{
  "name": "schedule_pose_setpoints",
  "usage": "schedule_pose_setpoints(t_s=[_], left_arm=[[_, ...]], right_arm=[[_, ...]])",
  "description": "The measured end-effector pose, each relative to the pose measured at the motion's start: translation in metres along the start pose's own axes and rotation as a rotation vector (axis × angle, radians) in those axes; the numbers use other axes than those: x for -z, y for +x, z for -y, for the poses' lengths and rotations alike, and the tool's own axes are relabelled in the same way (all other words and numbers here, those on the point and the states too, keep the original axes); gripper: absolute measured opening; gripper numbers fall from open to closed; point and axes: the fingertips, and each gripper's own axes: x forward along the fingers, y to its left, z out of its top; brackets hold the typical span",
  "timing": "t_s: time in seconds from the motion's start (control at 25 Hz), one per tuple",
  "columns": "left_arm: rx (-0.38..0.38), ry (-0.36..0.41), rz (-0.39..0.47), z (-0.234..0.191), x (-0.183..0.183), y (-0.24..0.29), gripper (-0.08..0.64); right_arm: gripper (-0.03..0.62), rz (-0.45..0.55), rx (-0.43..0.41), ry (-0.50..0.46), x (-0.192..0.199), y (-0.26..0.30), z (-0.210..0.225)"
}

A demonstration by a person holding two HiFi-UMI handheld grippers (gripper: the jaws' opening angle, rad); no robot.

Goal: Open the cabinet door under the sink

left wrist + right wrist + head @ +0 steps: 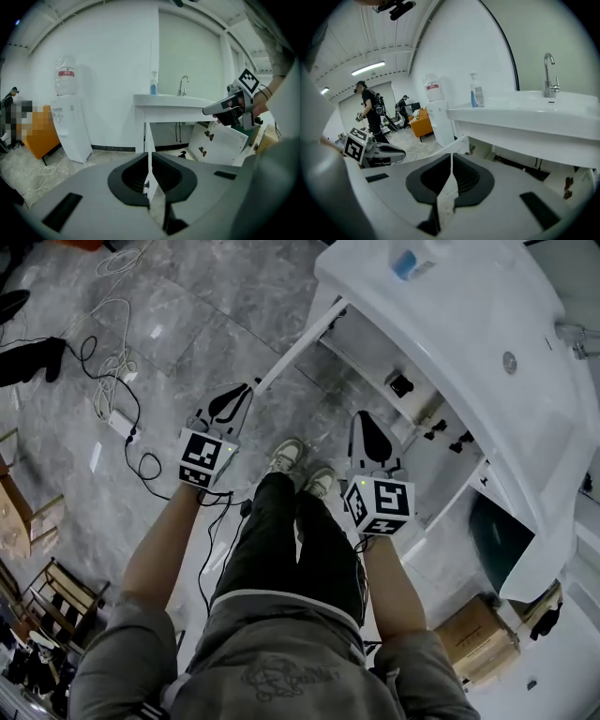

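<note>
While head view looks steeply down on grey floor w/ white cables [111,362] at left, only the gripper views show the water dispenser [70,129]. Its bottle [64,75] has a red label, print too small to read.

Next, left gripper [246,390]: jaws nearly together, thin slit only, nothing held. The left cabinet door [298,345] stands wide open and shows edge-on thru that slit in left gripper view.

Blue soap bottle [476,93] and tap [549,75] stand on sink [450,324].

Head view only, cabinet interior [370,338]: one small black fitting [401,384].

Then right gripper [361,418]: jaws closed, empty. The right door [225,143] is also open, hinges showing.

Far right, cardboard box [476,638], contents not visible.
</note>
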Motion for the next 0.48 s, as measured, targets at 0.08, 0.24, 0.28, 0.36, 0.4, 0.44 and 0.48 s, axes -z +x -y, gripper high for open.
schedule_pose_setpoints(t_s=[0.08, 0.24, 0.28, 0.36, 0.4, 0.44, 0.48], left_arm=[[0.014, 0.009, 0.014, 0.009, -0.025, -0.004, 0.034], [0.036, 0.062, 0.053, 0.027, -0.082, -0.010, 0.032], [0.034, 0.091, 0.056, 0.032, -0.096, -0.012, 0.031], [0.036, 0.138, 0.053, 0.041, -0.122, -0.015, 0.031], [0.040, 0.148, 0.057, 0.045, -0.135, -0.018, 0.031], [0.047, 0.154, 0.065, 0.050, -0.149, -0.021, 0.031], [0.053, 0.160, 0.076, 0.055, -0.163, -0.024, 0.031]], right_arm=[[0.035, 0.005, -0.003, -0.013, -0.014, -0.013, 0.003], [0.035, 0.024, 0.004, -0.029, -0.045, -0.043, 0.013], [0.035, 0.029, 0.010, -0.026, -0.053, -0.051, 0.015], [0.035, 0.040, 0.022, -0.019, -0.071, -0.066, 0.019], [0.035, 0.048, 0.025, -0.021, -0.080, -0.074, 0.020], [0.035, 0.057, 0.027, -0.028, -0.090, -0.081, 0.020], [0.035, 0.069, 0.027, -0.036, -0.100, -0.089, 0.020]])
